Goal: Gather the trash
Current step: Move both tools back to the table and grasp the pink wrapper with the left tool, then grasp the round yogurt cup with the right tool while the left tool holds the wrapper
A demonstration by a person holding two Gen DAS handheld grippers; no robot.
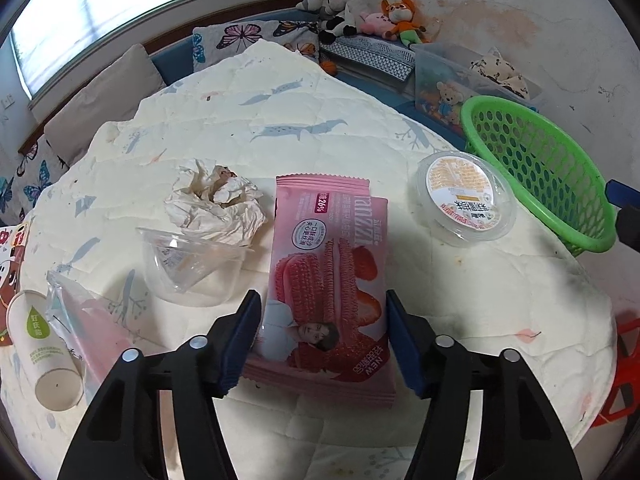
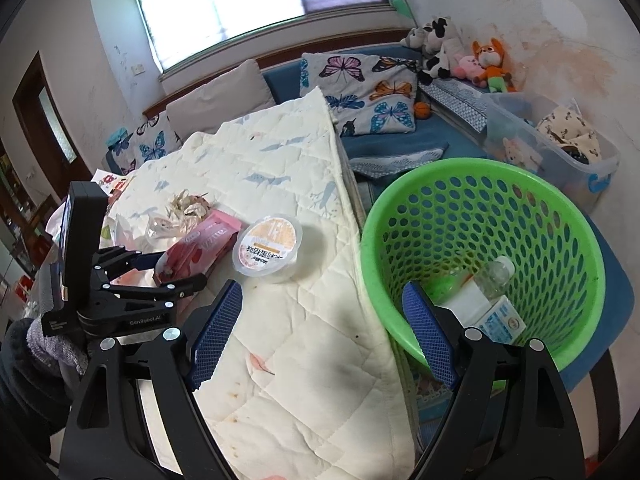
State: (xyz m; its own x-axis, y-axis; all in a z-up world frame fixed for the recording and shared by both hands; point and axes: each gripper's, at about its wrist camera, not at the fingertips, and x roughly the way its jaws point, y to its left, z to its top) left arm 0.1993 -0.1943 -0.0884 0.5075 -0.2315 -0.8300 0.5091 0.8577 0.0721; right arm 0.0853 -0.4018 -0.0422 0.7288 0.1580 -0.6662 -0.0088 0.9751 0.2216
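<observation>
Left gripper [image 1: 322,336] straddles the near end of the pink foil wafer-snack wrapper [image 1: 326,264]; jaws are spread with one blue pad on each long edge, touching or just shy of it, so not clenched yet. The wrapper lies flat on the counter, on the cream quilted cover [image 1: 460,300].

My plan: squeeze across the width and let the foil crumple into a ridge so the pads get real purchase. It looks light and slippery, so I want a firm pinch, then a straight lift before swinging right to the green perforated plastic basket [image 1: 536,168].

Right gripper [image 2: 320,336] hangs released over the counter edge beside the basket rim, holding nothing. The basket [image 2: 480,184] already holds a white carton and a small clear bottle.

In the way: the round clear tub with a printed orange-white lid [image 1: 466,196] sits between wrapper and basket, so I'd carry high over it.

Left of the wrapper and close to it:
- crumpled stained white tissue [image 1: 216,204]
- clear plastic cup on its side [image 1: 192,264], near my left pad; don't nudge it when closing
- clear plastic bag [image 1: 86,320]
- white paper cup lying down [image 1: 44,356]

All still to collect.
</observation>
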